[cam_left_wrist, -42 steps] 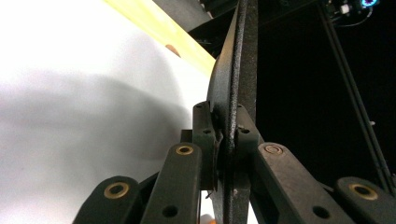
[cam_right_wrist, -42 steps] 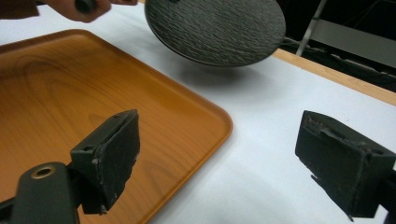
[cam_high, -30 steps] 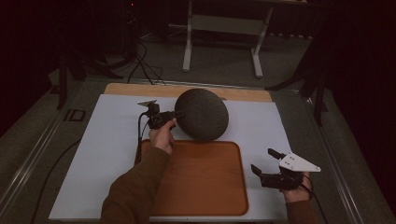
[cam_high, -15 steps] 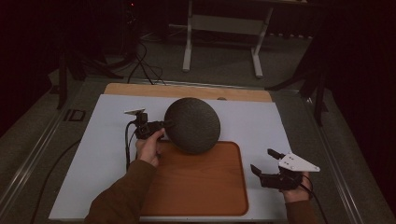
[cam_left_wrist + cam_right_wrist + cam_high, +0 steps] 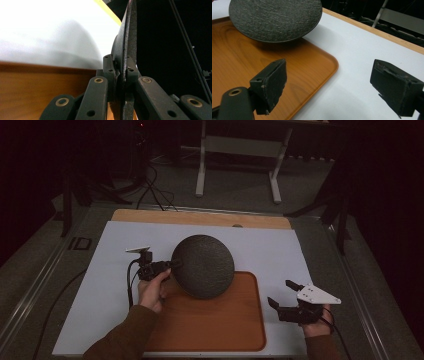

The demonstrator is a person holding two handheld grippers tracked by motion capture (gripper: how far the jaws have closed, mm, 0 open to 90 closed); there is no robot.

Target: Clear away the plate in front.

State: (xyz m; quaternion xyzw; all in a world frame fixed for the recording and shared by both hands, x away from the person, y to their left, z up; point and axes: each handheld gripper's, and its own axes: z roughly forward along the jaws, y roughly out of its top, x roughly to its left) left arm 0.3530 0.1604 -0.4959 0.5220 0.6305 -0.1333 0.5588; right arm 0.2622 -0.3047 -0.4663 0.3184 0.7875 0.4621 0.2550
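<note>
A dark grey round plate (image 5: 204, 265) hangs above the far edge of the wooden tray (image 5: 215, 330), held by its left rim. My left gripper (image 5: 172, 265) is shut on that rim; in the left gripper view the plate (image 5: 127, 50) stands edge-on between the two pads. From the right gripper view the plate (image 5: 274, 18) floats over the tray (image 5: 242, 65), casting a shadow on it. My right gripper (image 5: 284, 295) rests by the tray's right side, open, with nothing between its fingers (image 5: 272, 82).
A white mat (image 5: 280, 252) covers the table, with a wooden strip (image 5: 200, 217) along its far edge. A cable (image 5: 131, 280) trails from the left gripper. Beyond the table stand a white frame (image 5: 240, 145) and dark stands on the floor.
The left hand has carried the plate leftward and toward the near side, from over the mat to over the tray's far edge. The right gripper has stayed still.
</note>
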